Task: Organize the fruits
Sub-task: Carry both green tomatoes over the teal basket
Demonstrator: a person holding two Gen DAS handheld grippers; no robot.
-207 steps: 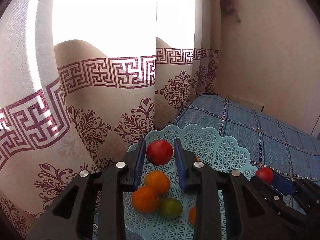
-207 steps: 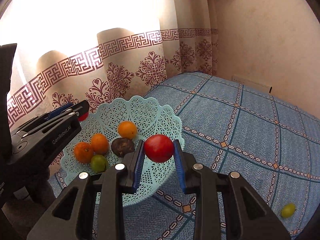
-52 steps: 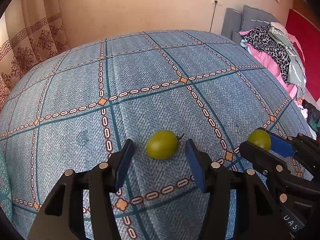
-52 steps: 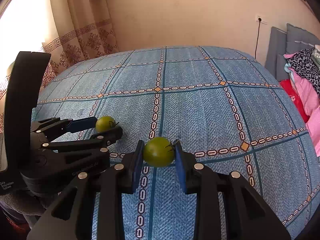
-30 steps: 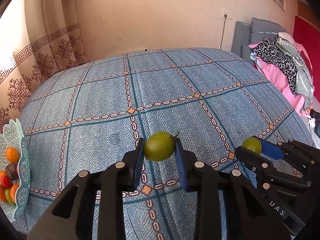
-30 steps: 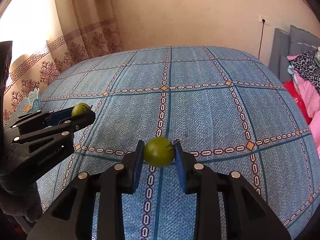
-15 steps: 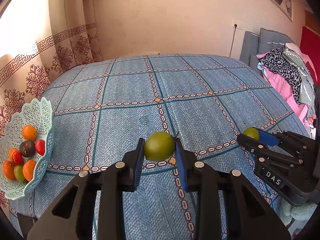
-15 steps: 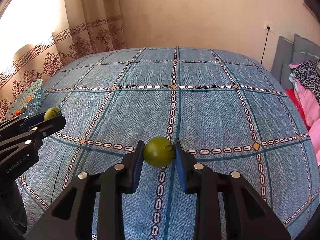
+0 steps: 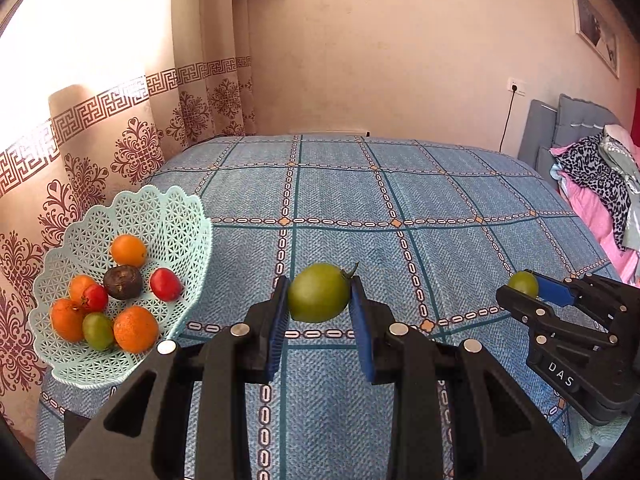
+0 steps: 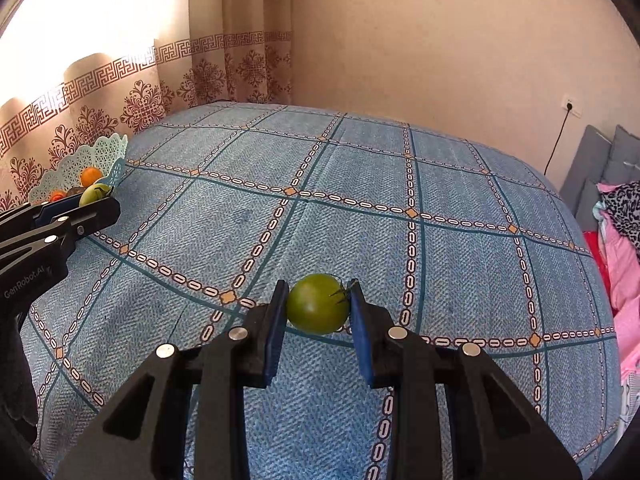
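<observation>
My left gripper [image 9: 319, 300] is shut on a green tomato [image 9: 318, 298], held above the blue patterned bedspread [image 9: 400, 208]. My right gripper [image 10: 318, 309] is shut on a second green tomato [image 10: 316, 309]. Each gripper also shows in the other's view: the right one [image 9: 524, 286] at the right edge, the left one [image 10: 94, 196] at the left edge. A mint lattice basket [image 9: 172, 216] sits at the bed's left edge. It holds several oranges, two red tomatoes, a green fruit and a dark fruit [image 9: 123, 282].
Patterned curtains [image 9: 120, 128] hang behind the basket, with a bright window above. A beige wall with a socket [image 9: 514, 88] runs along the far side. A grey headboard [image 9: 560, 128] and piled clothes [image 9: 600, 184] lie at the right.
Both grippers have swung left while holding their green tomatoes. The basket has come further into the left wrist view, and its rim now shows in the right wrist view.
</observation>
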